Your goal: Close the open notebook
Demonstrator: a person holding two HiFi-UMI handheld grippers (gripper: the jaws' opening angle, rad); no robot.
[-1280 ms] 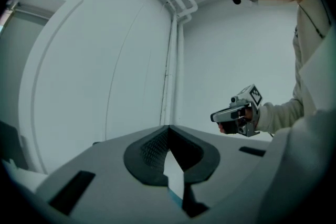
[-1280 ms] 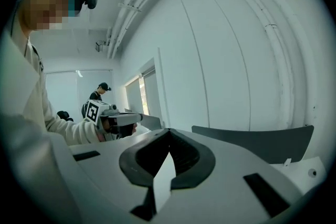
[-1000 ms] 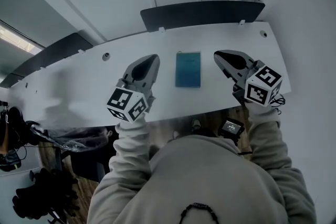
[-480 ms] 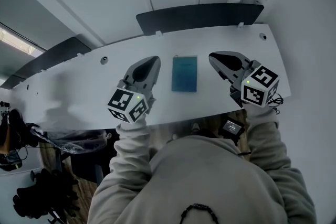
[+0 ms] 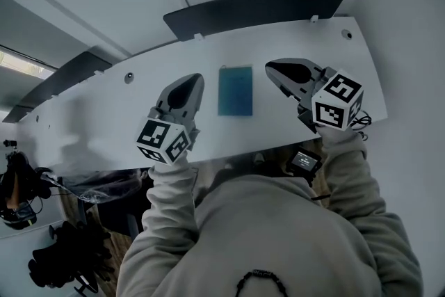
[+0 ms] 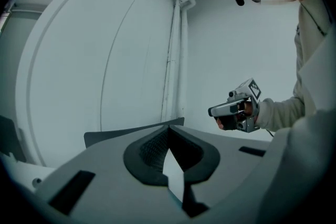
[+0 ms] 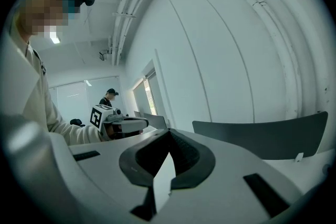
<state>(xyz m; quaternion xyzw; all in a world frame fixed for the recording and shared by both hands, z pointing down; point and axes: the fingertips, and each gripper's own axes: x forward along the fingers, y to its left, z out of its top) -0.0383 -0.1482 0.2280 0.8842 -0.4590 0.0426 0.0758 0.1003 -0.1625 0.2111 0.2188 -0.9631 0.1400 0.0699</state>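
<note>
Left gripper point(image 5: 194, 79) and right gripper point(image 5: 272, 67) have shifted; flat teal notebook point(image 5: 236, 90) lies between.

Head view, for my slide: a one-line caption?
The left hand-held gripper and right hand-held gripper, both shut, flank a teal notebook on a white desk.

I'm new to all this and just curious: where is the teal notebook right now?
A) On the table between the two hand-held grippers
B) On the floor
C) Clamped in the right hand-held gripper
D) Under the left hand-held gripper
A: the notebook lies flat on the table, with the left hand-held gripper on one side and the right hand-held gripper on the other, neither touching it.
</note>
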